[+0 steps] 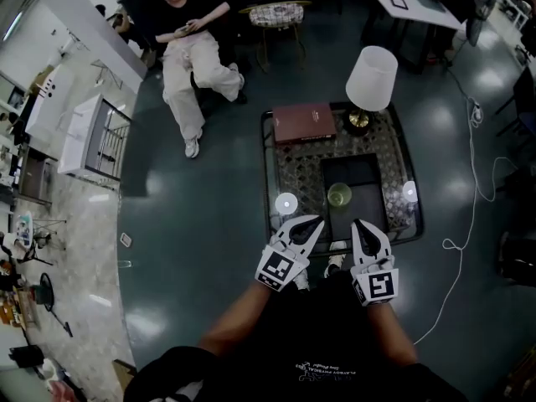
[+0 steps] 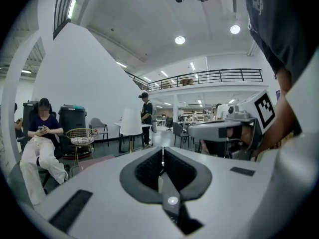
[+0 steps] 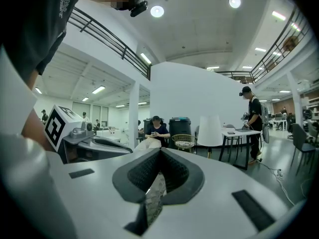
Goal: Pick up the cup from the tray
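Note:
A greenish glass cup (image 1: 339, 195) stands upright at the near edge of a dark tray (image 1: 356, 170) on a low patterned table (image 1: 289, 170). My left gripper (image 1: 317, 219) is held just short of the table's near edge, to the cup's near left, with its jaws shut and empty. My right gripper (image 1: 358, 223) sits beside it, near right of the cup, also shut on nothing. Both point up and level across the room, so neither gripper view shows the cup. In the left gripper view the jaws (image 2: 162, 149) meet; in the right gripper view the jaws (image 3: 160, 151) meet too.
A white-shaded lamp (image 1: 372, 77) and a maroon book (image 1: 303, 122) sit at the table's far end. A seated person (image 1: 197, 57) and a wire basket stool (image 1: 276, 13) are beyond. A white cable (image 1: 471, 216) trails over the floor to the right.

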